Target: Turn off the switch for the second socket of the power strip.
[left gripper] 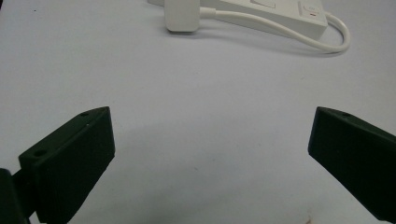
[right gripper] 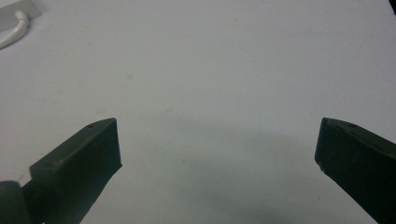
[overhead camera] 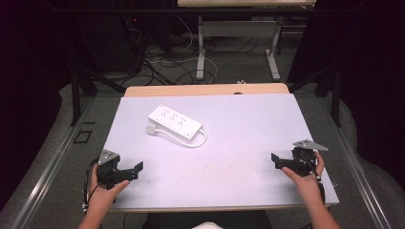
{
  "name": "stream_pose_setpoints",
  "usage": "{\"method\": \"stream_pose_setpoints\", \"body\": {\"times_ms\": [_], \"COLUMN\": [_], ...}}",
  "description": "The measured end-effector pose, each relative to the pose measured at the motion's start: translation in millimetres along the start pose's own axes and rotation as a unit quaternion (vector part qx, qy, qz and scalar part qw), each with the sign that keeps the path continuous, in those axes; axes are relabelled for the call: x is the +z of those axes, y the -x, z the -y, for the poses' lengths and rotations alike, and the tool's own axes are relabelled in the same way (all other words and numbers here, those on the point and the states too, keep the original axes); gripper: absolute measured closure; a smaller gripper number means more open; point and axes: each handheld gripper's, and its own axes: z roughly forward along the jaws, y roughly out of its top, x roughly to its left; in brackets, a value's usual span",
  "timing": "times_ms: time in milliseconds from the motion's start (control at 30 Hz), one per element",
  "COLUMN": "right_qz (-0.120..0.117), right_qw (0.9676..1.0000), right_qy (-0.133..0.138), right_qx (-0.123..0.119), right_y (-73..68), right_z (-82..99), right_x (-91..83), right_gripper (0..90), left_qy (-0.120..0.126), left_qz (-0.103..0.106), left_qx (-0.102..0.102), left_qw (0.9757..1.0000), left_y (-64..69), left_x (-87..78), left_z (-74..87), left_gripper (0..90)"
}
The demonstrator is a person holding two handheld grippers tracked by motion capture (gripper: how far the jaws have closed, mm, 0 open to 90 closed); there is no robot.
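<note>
While both tools rest at the near corners of the pale grey counter, nothing is gripped, so the work looks to be at its very start; the left gripper and the right gripper each have jaws spread wide and empty; the white rectangular plastic power strip lies toward the far left, well apart from both; next comes a forward reach; the left gripper view shows its square white plug and looping cord closely.
</note>
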Motion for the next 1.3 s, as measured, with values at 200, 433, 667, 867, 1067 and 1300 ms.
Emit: {"method": "stream_pose_setpoints", "body": {"times_ms": [200,433,667,867,1067,1300], "right_qz": [-0.002,-0.003,-0.006,-0.005,-0.009,-0.017], "right_qw": [0.9999,0.9996,0.9996,0.9995,0.9989,0.9991], "right_qy": [0.009,0.012,0.014,0.015,0.005,0.009], "right_qx": [-0.013,-0.027,-0.025,-0.027,-0.046,-0.038], "right_y": [-7.2,-12.4,-13.2,-15.7,-18.6,-18.9], "right_z": [0.5,1.6,1.9,2.2,3.0,2.9], "right_x": [-2.4,-4.3,-5.0,-3.7,-3.0,-2.3], "right_gripper": [0.3,0.3,0.5,0.6,0.6,0.6], "left_qy": [0.001,0.004,0.012,0.009,0.002,0.000], "left_qz": [0.002,-0.003,-0.006,-0.014,-0.013,-0.006], "left_qx": [0.002,0.000,0.001,0.009,0.012,0.010], "left_qw": [1.0000,1.0000,0.9999,0.9998,0.9998,0.9999], "left_y": [2.7,5.1,8.1,8.0,8.6,10.9], "left_x": [0.8,1.2,2.0,2.0,1.3,4.8], "left_z": [-2.2,-5.7,-9.2,-15.3,-23.8,-35.9], "left_gripper": [0.4,0.4,0.4,1.0,1.5,1.9]}}
